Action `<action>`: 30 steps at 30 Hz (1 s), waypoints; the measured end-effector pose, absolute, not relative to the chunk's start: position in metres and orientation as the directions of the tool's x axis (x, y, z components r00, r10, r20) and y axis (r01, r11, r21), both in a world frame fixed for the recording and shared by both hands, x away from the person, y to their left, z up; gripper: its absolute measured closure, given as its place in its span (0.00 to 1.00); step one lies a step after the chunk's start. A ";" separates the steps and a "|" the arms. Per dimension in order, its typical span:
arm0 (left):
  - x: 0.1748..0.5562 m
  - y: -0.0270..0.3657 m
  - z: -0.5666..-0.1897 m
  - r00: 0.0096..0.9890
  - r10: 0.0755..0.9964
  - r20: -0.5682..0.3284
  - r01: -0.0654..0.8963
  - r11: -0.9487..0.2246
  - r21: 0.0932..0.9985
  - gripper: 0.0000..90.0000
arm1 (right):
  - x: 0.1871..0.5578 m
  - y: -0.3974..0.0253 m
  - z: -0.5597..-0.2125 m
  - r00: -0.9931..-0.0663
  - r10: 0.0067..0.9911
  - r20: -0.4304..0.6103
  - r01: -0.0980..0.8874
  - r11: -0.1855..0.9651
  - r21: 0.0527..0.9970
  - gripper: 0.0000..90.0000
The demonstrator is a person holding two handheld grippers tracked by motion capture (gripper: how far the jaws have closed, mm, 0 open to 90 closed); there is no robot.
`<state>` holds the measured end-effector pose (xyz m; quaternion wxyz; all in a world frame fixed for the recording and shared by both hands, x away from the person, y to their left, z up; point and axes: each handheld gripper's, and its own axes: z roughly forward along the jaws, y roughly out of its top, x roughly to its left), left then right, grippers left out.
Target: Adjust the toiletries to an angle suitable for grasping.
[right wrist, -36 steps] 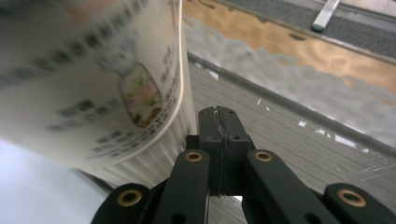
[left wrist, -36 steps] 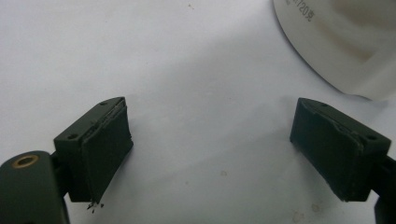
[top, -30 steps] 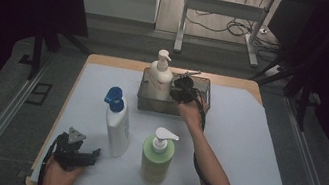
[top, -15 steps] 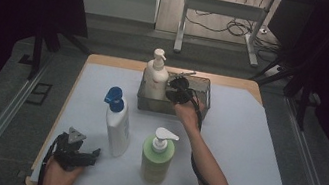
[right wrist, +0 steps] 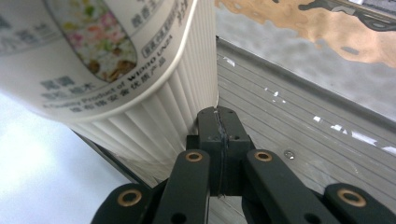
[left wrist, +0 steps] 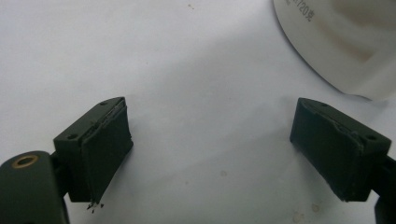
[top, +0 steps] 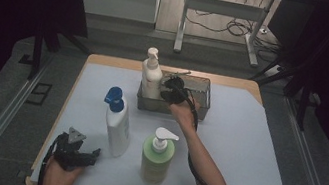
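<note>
Up top, high view: cream pump bottle [top: 151,76] stands upright in left end of grey metal basket [top: 200,98] at table's far middle. Right gripper [top: 171,89] is just beside it, over the basket, w/ person's right hand [top: 183,113] behind. Left gripper [top: 75,151] rests near front-left corner on white table cover [top: 253,153], near blue-capped white bottle [top: 117,121]; green pump bottle [top: 157,155] stands to its right.

Left gripper view: jaws spread wide, nothing betw. them, white bottle's base [left wrist: 345,42] at top right.

Right gripper view: jaws pressed together, empty, tips touching cream bottle's ribbed side [right wrist: 154,112], basket floor [right wrist: 299,126] beyond.
</note>
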<state>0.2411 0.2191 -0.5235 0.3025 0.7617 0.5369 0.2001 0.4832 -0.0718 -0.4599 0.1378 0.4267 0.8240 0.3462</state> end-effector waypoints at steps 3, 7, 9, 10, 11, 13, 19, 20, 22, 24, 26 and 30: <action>0.241 0.219 -0.523 0.344 0.939 -0.020 0.697 -0.241 0.676 0.13 | 0.483 -0.070 -0.461 -0.602 0.795 0.074 0.610 0.398 0.685 0.99; 0.241 0.219 -0.523 0.344 0.939 -0.020 0.697 -0.241 0.675 0.13 | 0.482 -0.069 -0.462 -0.602 0.795 0.076 0.612 0.398 0.683 0.99; 0.241 0.219 -0.523 0.344 0.939 -0.020 0.697 -0.241 0.675 0.13 | 0.482 -0.069 -0.462 -0.603 0.794 0.079 0.613 0.398 0.683 0.99; 0.241 0.219 -0.523 0.344 0.939 -0.020 0.697 -0.241 0.675 0.13 | 0.482 -0.069 -0.462 -0.606 0.791 0.078 0.609 0.400 0.685 0.99; 0.241 0.219 -0.523 0.344 0.939 -0.020 0.697 -0.241 0.675 0.13 | 0.481 -0.069 -0.462 -0.608 0.790 0.080 0.609 0.400 0.685 0.99; 0.241 0.219 -0.523 0.344 0.939 -0.020 0.697 -0.241 0.675 0.13 | 0.481 -0.068 -0.461 -0.614 0.785 0.084 0.609 0.403 0.684 0.99; 0.241 0.219 -0.523 0.344 0.939 -0.020 0.697 -0.241 0.676 0.13 | 0.477 -0.059 -0.459 -0.644 0.759 0.098 0.595 0.417 0.687 0.99; 0.241 0.219 -0.523 0.344 0.939 -0.020 0.697 -0.241 0.675 0.13 | 0.476 -0.057 -0.459 -0.640 0.763 0.088 0.593 0.419 0.687 0.99; 0.241 0.219 -0.523 0.344 0.939 -0.020 0.697 -0.241 0.675 0.13 | 0.476 -0.056 -0.458 -0.641 0.763 0.079 0.590 0.425 0.687 0.99; 0.241 0.219 -0.523 0.344 0.939 -0.020 0.697 -0.241 0.675 0.13 | 0.476 -0.058 -0.459 -0.639 0.763 0.098 0.596 0.411 0.690 0.99; 0.241 0.219 -0.523 0.344 0.939 -0.019 0.697 -0.242 0.675 0.13 | 0.476 -0.058 -0.459 -0.640 0.761 0.104 0.597 0.408 0.691 0.99; 0.241 0.219 -0.523 0.344 0.939 -0.020 0.697 -0.241 0.675 0.13 | 0.476 -0.059 -0.459 -0.643 0.759 0.105 0.594 0.407 0.694 0.99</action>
